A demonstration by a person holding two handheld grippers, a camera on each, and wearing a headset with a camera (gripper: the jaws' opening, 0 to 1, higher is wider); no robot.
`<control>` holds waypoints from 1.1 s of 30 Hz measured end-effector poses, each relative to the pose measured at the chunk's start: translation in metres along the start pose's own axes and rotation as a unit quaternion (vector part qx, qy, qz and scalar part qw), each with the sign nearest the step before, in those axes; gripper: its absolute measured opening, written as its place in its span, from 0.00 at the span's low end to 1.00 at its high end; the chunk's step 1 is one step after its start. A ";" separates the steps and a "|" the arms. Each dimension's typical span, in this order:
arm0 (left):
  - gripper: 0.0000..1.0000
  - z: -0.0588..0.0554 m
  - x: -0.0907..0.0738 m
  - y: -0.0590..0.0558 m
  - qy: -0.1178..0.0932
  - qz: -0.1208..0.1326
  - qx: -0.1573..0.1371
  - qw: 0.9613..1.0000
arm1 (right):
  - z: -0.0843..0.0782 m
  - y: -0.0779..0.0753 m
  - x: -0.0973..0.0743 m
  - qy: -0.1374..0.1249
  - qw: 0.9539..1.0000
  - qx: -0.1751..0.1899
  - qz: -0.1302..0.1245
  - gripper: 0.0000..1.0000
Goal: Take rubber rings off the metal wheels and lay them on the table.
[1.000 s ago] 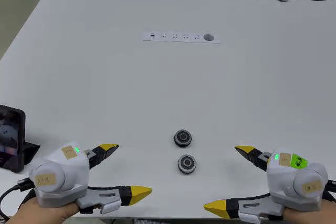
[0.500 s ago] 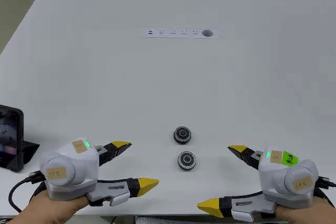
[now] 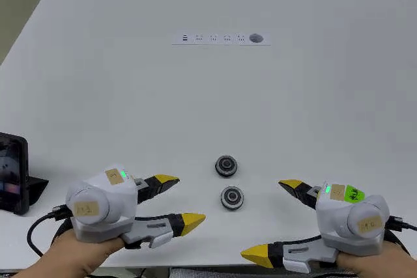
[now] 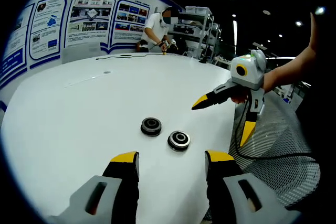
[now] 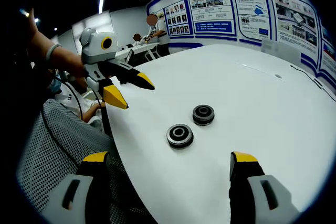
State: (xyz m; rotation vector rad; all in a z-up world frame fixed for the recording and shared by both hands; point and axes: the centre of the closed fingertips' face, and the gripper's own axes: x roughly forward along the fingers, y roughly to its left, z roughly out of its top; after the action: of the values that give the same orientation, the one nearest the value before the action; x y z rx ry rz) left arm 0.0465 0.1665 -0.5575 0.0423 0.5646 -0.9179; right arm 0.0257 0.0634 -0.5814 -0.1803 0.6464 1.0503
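Just starting here: your left gripper (image 3: 189, 198) and right gripper (image 3: 262, 219) gape empty beside the wheels (image 3: 226, 166), so next pin the near wheel (image 3: 232, 197) and pinch its ring (image 3: 224, 198) off.

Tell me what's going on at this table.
A person holds a two-jaw tool in each hand above a white table. The left tool and right tool are open and empty, either side of two small round metal wheels with black rubber rings: the nearer wheel and the farther wheel. Neither is touched yet, and both rings look in place.
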 end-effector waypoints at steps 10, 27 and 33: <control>0.42 0.003 0.012 -0.006 0.010 -0.012 0.015 1.000 | 0.001 0.000 0.003 0.000 1.000 0.001 0.002 0.95; 0.28 0.008 0.031 -0.011 0.030 -0.019 0.038 0.999 | 0.004 0.006 0.012 -0.001 1.000 0.004 0.012 0.94; 0.22 0.007 0.040 -0.014 0.045 -0.020 0.050 0.998 | 0.005 0.006 0.014 -0.003 1.000 0.005 0.013 0.94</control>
State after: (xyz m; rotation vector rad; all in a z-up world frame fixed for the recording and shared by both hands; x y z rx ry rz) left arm 0.0579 0.1270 -0.5680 0.1638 0.6037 -0.9875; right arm 0.0276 0.0789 -0.5845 -0.1603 0.6509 1.0719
